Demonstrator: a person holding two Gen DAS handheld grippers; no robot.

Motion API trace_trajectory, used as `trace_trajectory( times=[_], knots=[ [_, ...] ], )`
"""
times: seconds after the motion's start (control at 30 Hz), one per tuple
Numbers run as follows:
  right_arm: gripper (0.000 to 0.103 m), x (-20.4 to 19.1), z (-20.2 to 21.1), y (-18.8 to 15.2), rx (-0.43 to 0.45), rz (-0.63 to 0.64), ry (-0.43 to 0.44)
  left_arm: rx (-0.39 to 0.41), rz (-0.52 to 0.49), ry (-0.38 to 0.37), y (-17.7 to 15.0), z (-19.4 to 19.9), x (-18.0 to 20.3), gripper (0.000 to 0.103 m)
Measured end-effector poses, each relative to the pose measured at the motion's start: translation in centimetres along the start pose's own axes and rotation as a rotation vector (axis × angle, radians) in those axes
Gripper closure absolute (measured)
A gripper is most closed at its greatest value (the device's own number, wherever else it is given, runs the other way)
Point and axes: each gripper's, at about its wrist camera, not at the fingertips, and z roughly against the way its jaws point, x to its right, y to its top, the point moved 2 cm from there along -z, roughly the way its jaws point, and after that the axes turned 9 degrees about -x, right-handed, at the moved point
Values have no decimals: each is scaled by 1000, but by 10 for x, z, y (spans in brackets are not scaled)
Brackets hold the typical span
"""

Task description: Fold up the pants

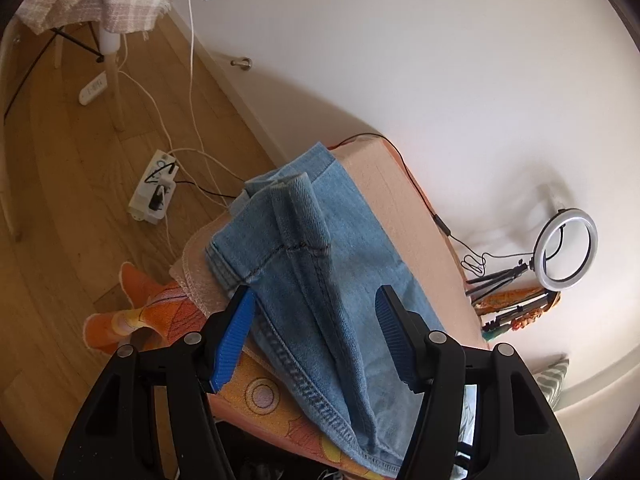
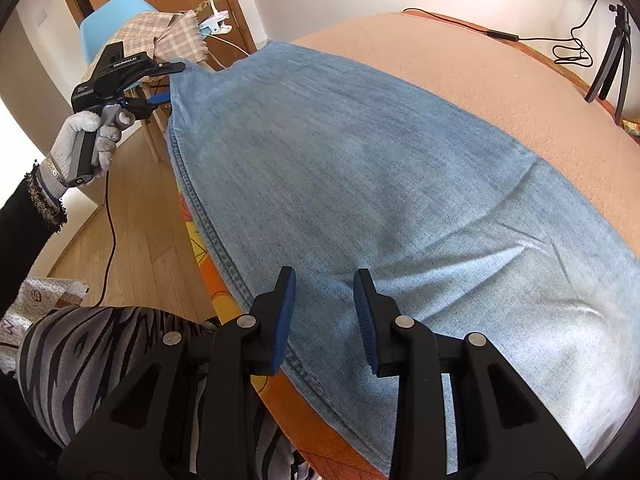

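I see the jeans [image 2: 360, 184] lying flat on the peach-covered table [image 2: 500, 80], one long edge running along the table's near rim. My right gripper [image 2: 325, 320] hovers over that near edge, jaws spread, pinching nothing. My left gripper [image 1: 316, 340] is at the jeans' far end, jaws spread around a raised fold.

The pants [image 2: 360, 168] are light blue denim, faded and worn pale toward the wide near end, laid flat and lengthwise on the desk [image 2: 500, 80], which is covered in peach cloth. One long stitched seam runs along the desk's left edge and hangs slightly over it. At the far end the fabric narrows toward the far left corner, where a cuff [image 1: 298, 208] stands folded up into a ridge.
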Motion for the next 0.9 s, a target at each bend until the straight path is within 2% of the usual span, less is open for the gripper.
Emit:
trace_trajectory(
  times=[0.07,0.33,0.43,0.57,0.73,0.9],
  knots=[
    [71,-1,3,5,6,11,-6,27,17,19,3,3,-6,41],
    [71,-3,5,13,14,18,-4,5,27,96,17,-11,-12,41],
    [71,-4,3,12,12,18,-4,-11,-18,141,17,-15,-5,43],
    [71,-4,5,11,10,11,-8,11,-24,173,8,0,-4,43],
    [71,-6,10,19,23,16,17,-8,-42,157,-18,14,-4,43],
    [69,-39,7,59,31,124,60,-16,-10,96,-36,17,-6,43]
  ],
)
